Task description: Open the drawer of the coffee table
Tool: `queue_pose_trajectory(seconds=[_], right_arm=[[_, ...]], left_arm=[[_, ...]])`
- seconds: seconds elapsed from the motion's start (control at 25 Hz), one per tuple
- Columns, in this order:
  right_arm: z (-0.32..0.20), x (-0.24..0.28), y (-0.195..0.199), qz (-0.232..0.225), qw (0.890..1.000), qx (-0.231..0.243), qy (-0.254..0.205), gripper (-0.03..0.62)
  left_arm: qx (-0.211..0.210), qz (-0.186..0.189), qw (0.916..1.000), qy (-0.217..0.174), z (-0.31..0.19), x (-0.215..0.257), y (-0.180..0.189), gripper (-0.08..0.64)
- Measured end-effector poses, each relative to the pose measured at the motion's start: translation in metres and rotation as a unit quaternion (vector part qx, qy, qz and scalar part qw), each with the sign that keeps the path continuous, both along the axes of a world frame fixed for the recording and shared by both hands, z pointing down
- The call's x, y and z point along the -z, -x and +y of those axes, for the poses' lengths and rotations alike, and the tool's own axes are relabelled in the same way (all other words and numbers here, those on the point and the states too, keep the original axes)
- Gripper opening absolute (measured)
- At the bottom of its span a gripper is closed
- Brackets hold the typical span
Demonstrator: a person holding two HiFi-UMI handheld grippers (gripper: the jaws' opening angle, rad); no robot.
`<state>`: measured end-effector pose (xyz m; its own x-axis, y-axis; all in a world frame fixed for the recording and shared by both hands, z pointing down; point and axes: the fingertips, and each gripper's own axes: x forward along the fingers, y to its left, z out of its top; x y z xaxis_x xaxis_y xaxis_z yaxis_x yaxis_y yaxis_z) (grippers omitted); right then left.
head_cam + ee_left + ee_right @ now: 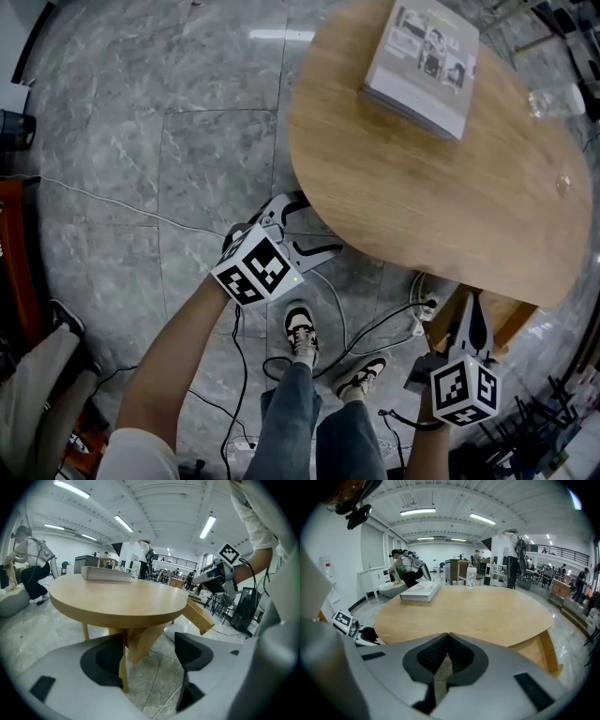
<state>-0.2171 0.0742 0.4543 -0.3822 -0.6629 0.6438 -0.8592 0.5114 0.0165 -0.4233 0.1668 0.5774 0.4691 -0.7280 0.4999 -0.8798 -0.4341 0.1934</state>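
left gripper (149,656) fingers apart, empty | right gripper (447,641) fingers closed, empty | drawer (199,616) juts from under surface (117,597) near right gripper, looks part-open | tip: clamp front edge squarely, pull straight and level

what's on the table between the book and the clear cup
Nothing: only bare wooden table top lies between the book and the clear cup, as the right gripper view shows.

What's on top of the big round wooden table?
A thick grey book and a clear cup sit on the light wooden table. Whatever lies under the book is covered.
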Motion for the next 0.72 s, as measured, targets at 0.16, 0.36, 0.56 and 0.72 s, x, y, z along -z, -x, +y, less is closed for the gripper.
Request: queue_pose_trajectory(seconds=[0.16, 0.36, 0.56, 0.72], right_arm=[[-0.003, -0.001, 0.003, -0.003, 1.0, -0.001, -0.002, 0.0], [-0.011, 0.0, 0.007, -0.008, 1.0, -0.004, -0.004, 0.0], [-0.013, -0.001, 0.006, -0.011, 1.0, -0.007, -0.002, -0.001], [-0.017, -0.003, -0.002, -0.01, 1.0, -0.013, -0.001, 0.0]], left_arm=[[0.01, -0.006, 0.9999, -0.009, -0.003, 0.001, 0.006, 0.283], [0.009, -0.018, 0.9997, -0.013, -0.008, -0.001, 0.003, 0.231], [0.024, -0.033, 0.9989, -0.021, -0.012, -0.002, 0.01, 0.152], [0.021, -0.034, 0.999, -0.02, -0.013, -0.002, 0.01, 0.143]])
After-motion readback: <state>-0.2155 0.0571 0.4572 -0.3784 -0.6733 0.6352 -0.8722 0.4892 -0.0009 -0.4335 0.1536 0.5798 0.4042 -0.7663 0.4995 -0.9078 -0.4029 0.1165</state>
